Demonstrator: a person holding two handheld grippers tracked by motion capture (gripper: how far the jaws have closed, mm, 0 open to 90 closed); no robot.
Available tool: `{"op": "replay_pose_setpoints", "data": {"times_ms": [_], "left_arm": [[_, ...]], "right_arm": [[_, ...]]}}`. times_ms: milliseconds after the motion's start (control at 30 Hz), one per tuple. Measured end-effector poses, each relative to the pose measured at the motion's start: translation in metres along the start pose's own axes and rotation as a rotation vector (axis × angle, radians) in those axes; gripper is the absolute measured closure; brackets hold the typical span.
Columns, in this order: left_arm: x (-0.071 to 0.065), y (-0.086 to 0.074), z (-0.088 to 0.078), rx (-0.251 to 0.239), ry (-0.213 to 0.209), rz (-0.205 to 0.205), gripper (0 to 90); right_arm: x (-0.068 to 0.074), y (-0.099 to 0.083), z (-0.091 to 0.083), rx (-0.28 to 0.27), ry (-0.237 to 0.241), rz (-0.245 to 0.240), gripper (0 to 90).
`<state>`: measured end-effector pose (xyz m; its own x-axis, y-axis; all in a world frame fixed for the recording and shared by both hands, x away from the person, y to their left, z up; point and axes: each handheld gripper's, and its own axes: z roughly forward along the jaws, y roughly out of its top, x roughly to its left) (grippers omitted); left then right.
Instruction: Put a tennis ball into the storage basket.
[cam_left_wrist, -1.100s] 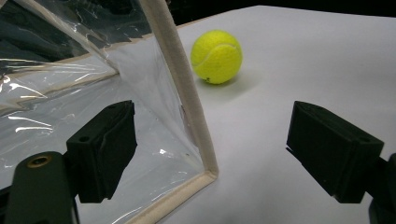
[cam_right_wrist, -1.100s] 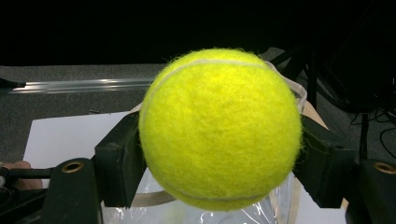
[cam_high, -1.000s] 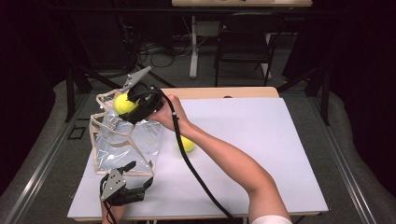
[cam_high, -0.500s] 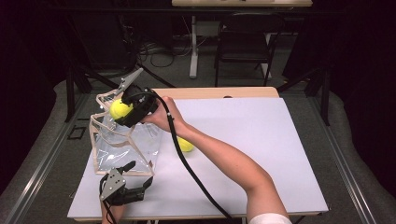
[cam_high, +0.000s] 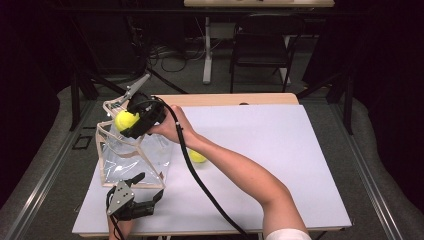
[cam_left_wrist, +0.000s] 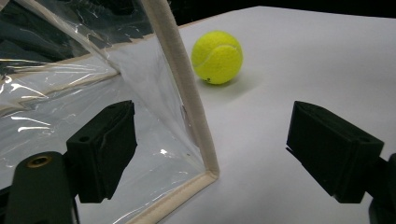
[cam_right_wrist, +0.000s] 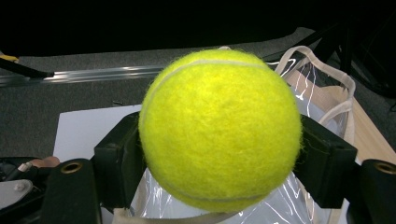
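A clear bag stands on the left part of the table. The right gripper holds a tennis ball above the bag's open top, and a second ball lies on the table just right of the bag. The left gripper sits in front of the bag's near corner.

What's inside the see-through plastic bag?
The clear plastic bag with beige trim looks empty through its walls. The yellow tennis ball held by the right gripper hangs above its opening; creases and glare hide the bottom.

Dark room, grey carpeted floor, black chair and white desk leg beyond the white-topped table
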<state>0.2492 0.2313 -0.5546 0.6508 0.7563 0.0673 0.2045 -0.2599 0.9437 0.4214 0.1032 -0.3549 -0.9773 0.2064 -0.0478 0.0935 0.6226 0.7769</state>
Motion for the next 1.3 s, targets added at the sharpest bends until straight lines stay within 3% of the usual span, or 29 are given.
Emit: {"op": "replay_pose_setpoints", "data": {"times_ms": [333,433,700,833,1300], "left_arm": [[0.000,0.000,0.001,0.001,-0.006,0.001,16.0],[-0.001,0.000,0.001,0.000,-0.005,0.001,16.0],[0.001,0.000,-0.001,0.002,-0.001,0.006,16.0],[0.000,0.000,0.000,0.001,-0.003,0.008,16.0],[0.000,0.001,0.000,0.004,-0.007,0.015,16.0]], "right_arm": [[-0.001,-0.004,0.005,0.032,0.005,0.023,22.3],[-0.001,-0.004,0.002,0.010,0.014,0.029,18.2],[-0.003,-0.010,-0.015,-0.034,0.012,0.032,7.8],[-0.002,-0.022,-0.025,-0.055,0.011,0.032,4.5],[0.004,-0.052,-0.045,-0.038,0.011,0.023,0.0]]}}
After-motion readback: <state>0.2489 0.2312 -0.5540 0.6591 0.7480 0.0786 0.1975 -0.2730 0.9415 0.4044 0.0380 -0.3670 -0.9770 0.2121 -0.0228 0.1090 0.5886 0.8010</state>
